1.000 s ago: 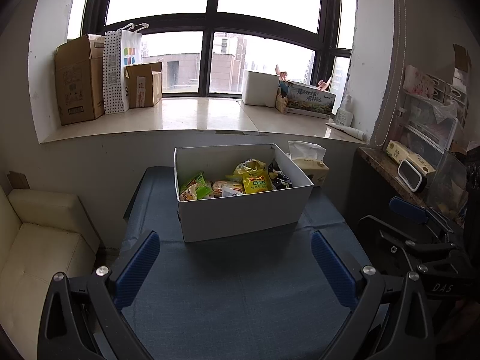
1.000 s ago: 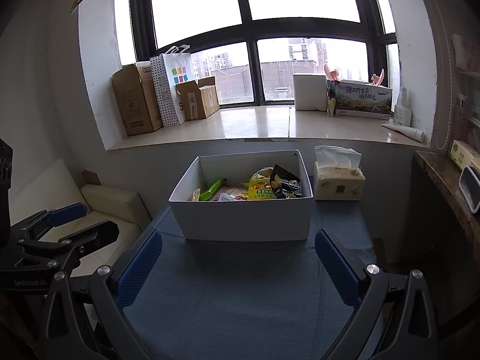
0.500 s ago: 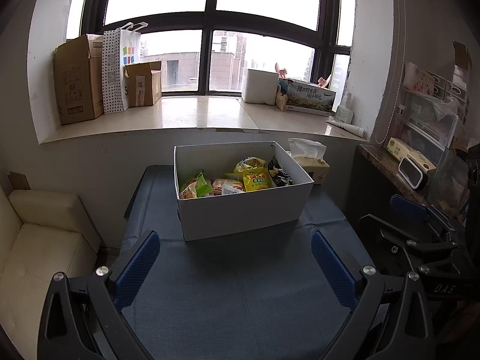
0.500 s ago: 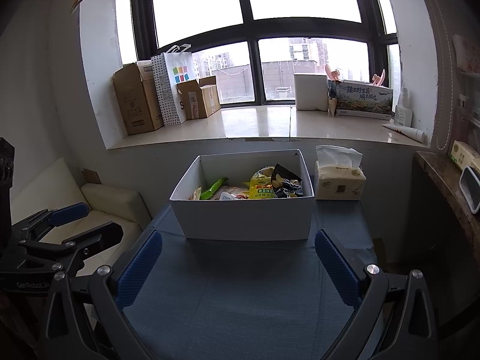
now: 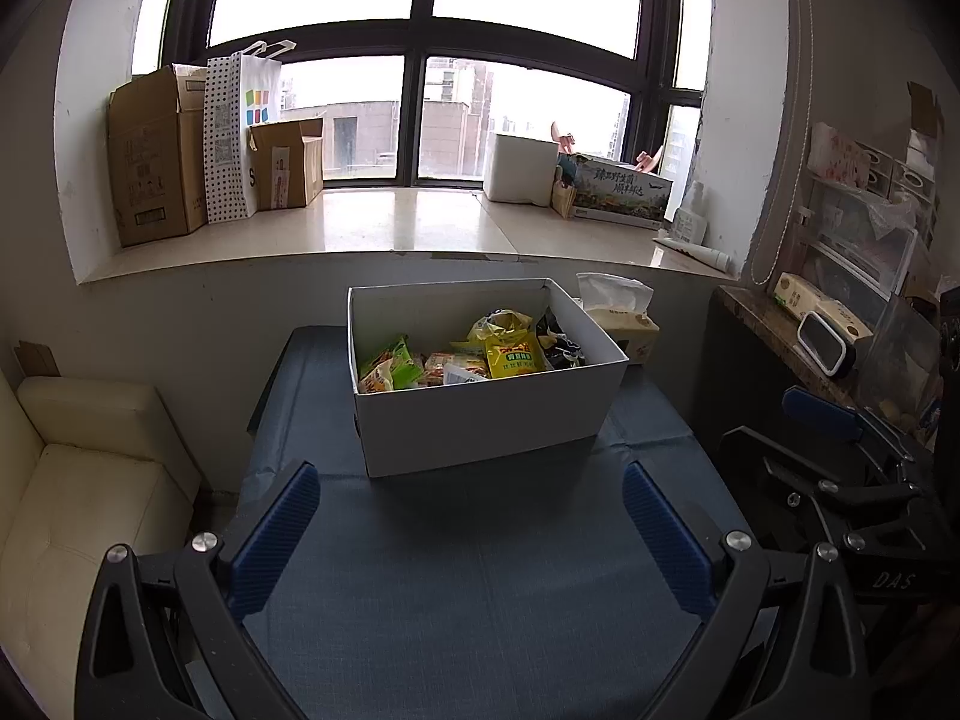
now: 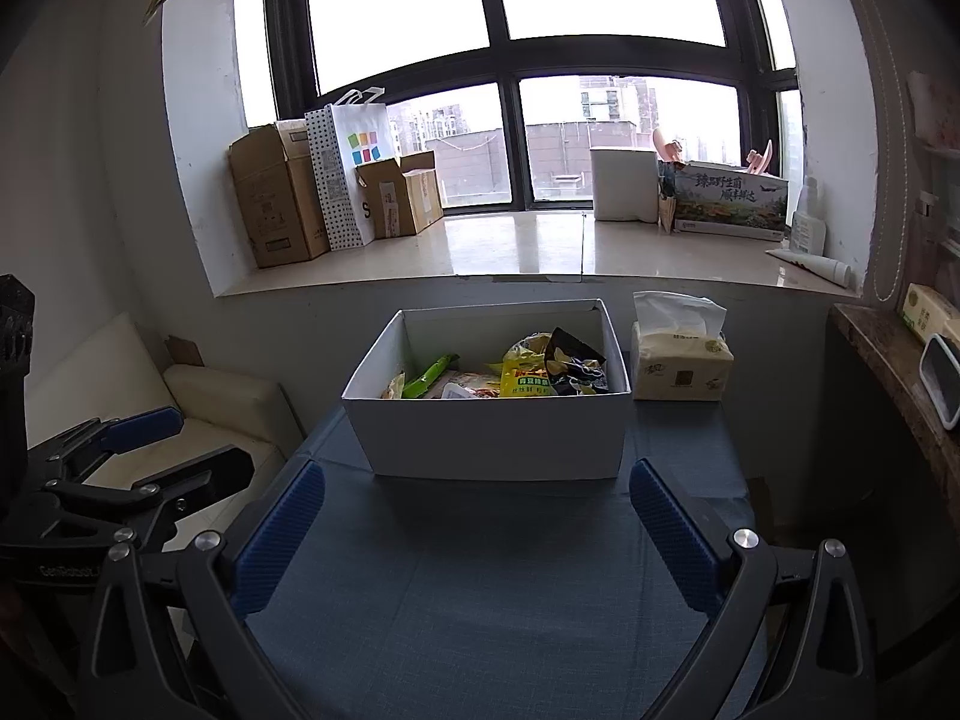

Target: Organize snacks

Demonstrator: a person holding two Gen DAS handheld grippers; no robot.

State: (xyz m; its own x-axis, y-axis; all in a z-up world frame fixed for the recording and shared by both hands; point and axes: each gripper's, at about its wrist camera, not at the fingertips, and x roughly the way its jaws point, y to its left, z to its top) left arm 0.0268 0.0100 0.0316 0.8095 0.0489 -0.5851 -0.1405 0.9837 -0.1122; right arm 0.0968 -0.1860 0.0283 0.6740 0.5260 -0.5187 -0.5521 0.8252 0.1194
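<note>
Both jaws stand spread wide with nothing between them. On the left gripper [image 5: 468,534] and the right gripper [image 6: 477,531] alike, the blue pads hover above the blue-covered counter [image 5: 480,588], short of the white box [image 5: 486,414]. That box sits open-topped toward the far end of the counter, and the snacks lie inside it: a yellow packet [image 5: 510,354] near the middle, a green packet [image 5: 393,363] to the left, a dark packet [image 6: 576,369] to the right, and orange wrappers [image 5: 456,366] low between them. A tissue pack [image 6: 681,360] stands just beside the box on its right. Cardboard boxes [image 6: 276,204] and a dotted paper bag [image 6: 348,174] line the windowsill behind.
</note>
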